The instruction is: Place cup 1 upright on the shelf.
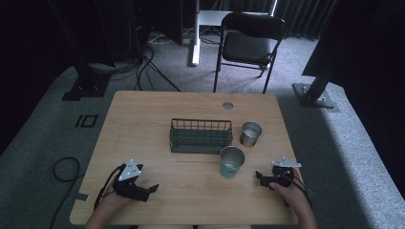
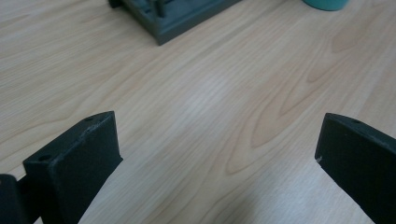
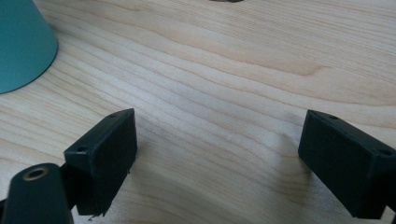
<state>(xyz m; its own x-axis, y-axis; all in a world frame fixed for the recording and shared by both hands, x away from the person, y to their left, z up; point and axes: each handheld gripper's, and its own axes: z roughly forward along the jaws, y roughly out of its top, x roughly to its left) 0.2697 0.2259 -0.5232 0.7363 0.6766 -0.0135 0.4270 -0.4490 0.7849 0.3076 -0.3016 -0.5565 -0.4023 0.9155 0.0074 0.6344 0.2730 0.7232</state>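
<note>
On the wooden table stood three containers: a dark wire basket near the middle, a bare metal cup just to its right, and a teal cup with a metal rim in front of the basket's right end, nearer the person. From the high view the basket's floor looked bare, with nothing standing in it. The metal cup stood upright and showed only a shiny inside; the teal cup was also upright, and its pale inside showed no contents that could be made out. The two cups stood close to each other but apart, and the metal one sat just beside the basket's right wall without clearly touching it. The left gripper lay low over the near left part of the table, well apart from the basket, its jaws spread wide with only bare wood between them in the left gripper view; a corner of the basket and the foot of the teal cup showed at the top edge there. The right gripper rested at the near right, close to the teal cup and to its right, pointing toward it. Its jaws likewise stood wide apart over bare wood, holding nothing, with the teal cup's side just beyond the left jaw.
</note>
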